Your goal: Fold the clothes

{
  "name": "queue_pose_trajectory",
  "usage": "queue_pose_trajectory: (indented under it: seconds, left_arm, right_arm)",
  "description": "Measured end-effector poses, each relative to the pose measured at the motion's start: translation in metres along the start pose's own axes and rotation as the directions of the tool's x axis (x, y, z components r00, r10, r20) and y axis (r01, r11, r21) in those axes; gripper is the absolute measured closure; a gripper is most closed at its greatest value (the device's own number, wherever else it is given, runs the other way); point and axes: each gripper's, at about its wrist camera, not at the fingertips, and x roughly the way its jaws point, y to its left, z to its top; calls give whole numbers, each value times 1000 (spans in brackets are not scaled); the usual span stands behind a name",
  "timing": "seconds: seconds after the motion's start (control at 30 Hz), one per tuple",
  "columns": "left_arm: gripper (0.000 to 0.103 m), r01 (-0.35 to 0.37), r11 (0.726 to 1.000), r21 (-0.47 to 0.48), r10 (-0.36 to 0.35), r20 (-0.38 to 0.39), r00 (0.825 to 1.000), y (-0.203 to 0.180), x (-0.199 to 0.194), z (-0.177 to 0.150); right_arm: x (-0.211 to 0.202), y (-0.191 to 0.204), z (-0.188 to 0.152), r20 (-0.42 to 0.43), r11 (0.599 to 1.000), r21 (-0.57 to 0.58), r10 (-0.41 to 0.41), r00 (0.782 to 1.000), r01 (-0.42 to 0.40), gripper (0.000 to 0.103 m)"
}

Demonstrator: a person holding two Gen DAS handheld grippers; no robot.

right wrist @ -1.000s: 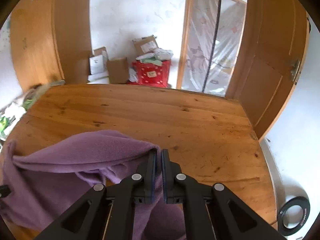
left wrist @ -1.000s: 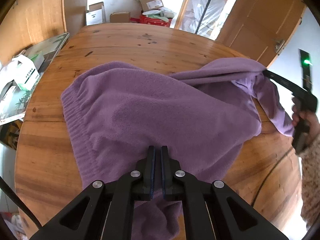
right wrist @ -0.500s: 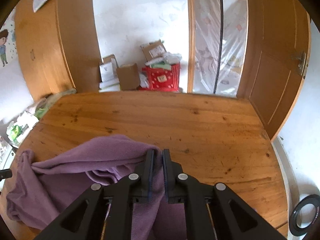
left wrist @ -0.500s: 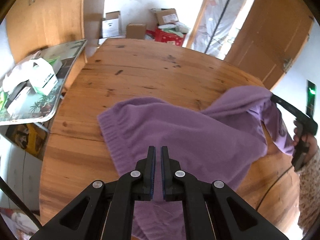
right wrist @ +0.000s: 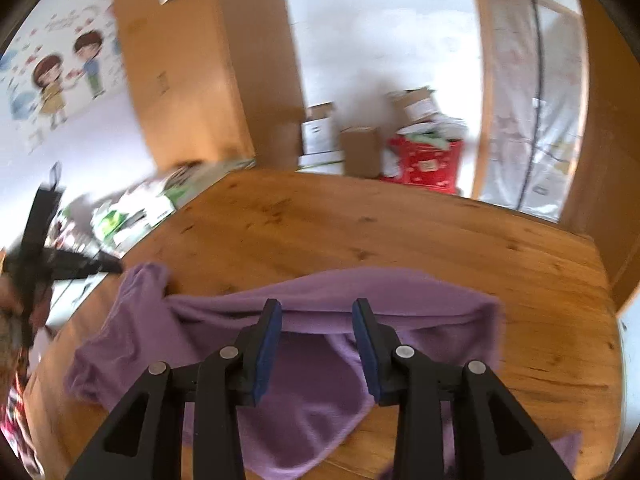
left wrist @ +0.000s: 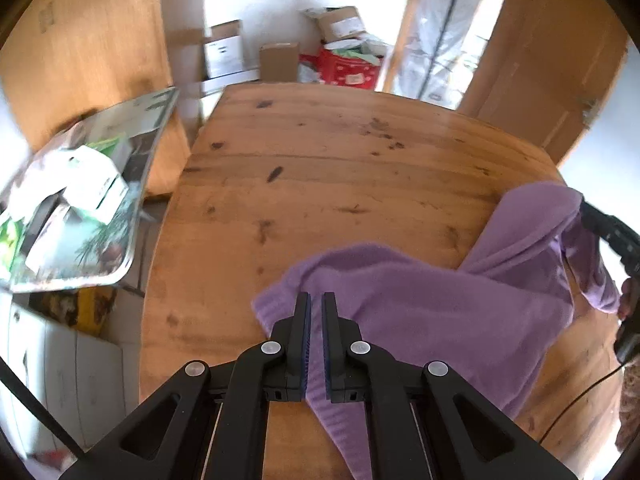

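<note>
Here, one purple sweater (left wrist: pixel 432 312): soft fleece-like knit, ribbed along one edge, lying rumpled on a round wooden table (left wrist: pixel 320 168) with knots and dark flecks in its honey-coloured planks.

Left gripper (left wrist: pixel 316 304): black, two flat fingers with blue pads, nearly pressed together with a strip of the sweater's ribbed edge pinched in the narrow gap. The cloth runs from its tips off to the right, and a strip passes beneath its frame.

Right gripper (right wrist: pixel 316 312): same make, fingers spread wide apart, nothing between them. Directly ahead of its tips lies a thick rolled fold of the sweater; more cloth lies flat under its frame, and one bunched corner sits off to its left, near the tip of the left gripper as seen from this side.

Seen from the left gripper, the far right portion of the sweater rises in a peak against the other tool's black finger, with a limp sleeve-like piece drooping below it.

Beyond the table: cardboard boxes (right wrist: pixel 360 150), blurred; a red crate (right wrist: pixel 428 164) heaped with papers; wooden door panels; a tray (left wrist: pixel 132 200) of white cartons to the left gripper's left.
</note>
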Motion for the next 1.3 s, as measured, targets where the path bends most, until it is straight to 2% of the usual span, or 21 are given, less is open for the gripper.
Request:
queue_pose_trajectory:
  seconds: [0.03, 0.13, 0.23, 0.27, 0.5, 0.6, 0.67, 0.77, 0.93, 1.03, 1.17, 1.3]
  left_arm:
    - [91, 10, 1000, 16, -10, -7, 1000, 0, 3, 4]
    - [90, 7, 998, 67, -5, -33, 999, -2, 14, 12]
    - [90, 102, 993, 61, -98, -55, 994, 1, 22, 21]
    - [90, 111, 992, 61, -108, -58, 992, 4, 25, 23]
    - [90, 101, 991, 85, -92, -97, 991, 6, 38, 24]
    - [84, 113, 990, 89, -103, -106, 989, 7, 37, 22]
    - [84, 145, 986, 87, -135, -108, 985, 9, 35, 16]
    - [82, 153, 982, 111, -139, -126, 982, 7, 39, 8]
    - [81, 155, 983, 102, -144, -104, 984, 7, 39, 5]
    - [80, 162, 981, 108, -156, -57, 986, 7, 39, 2]
    - [80, 97, 980, 171, -102, 19, 995, -3, 36, -9]
    - [79, -23, 964, 266, 3, 75, 997, -22, 37, -17]
  right_arm:
    - [4, 5, -1, -7, 1000, -7, 10, 1000, -10, 66]
    - [16, 19, -4, -28, 998, -20, 58, 998, -59, 66]
    - [23, 27, -6, -37, 995, -25, 93, 995, -94, 66]
    - [25, 28, -6, -41, 995, -25, 98, 994, -99, 66]
    - [35, 38, -8, -64, 990, -24, 134, 989, -136, 66]
    - [39, 41, -9, -71, 989, -21, 146, 987, -148, 66]
    - [40, 43, -10, -73, 988, -18, 152, 986, -153, 66]
    - [42, 45, -12, -75, 987, -13, 159, 984, -161, 66]
    - [45, 48, -15, -81, 985, -5, 172, 982, -173, 66]
    - [46, 48, -17, -86, 985, -5, 174, 981, -175, 66]
    - [47, 47, -20, -88, 986, 5, 169, 982, -169, 66]
    - [51, 49, -26, -103, 987, 10, 160, 982, -160, 66]
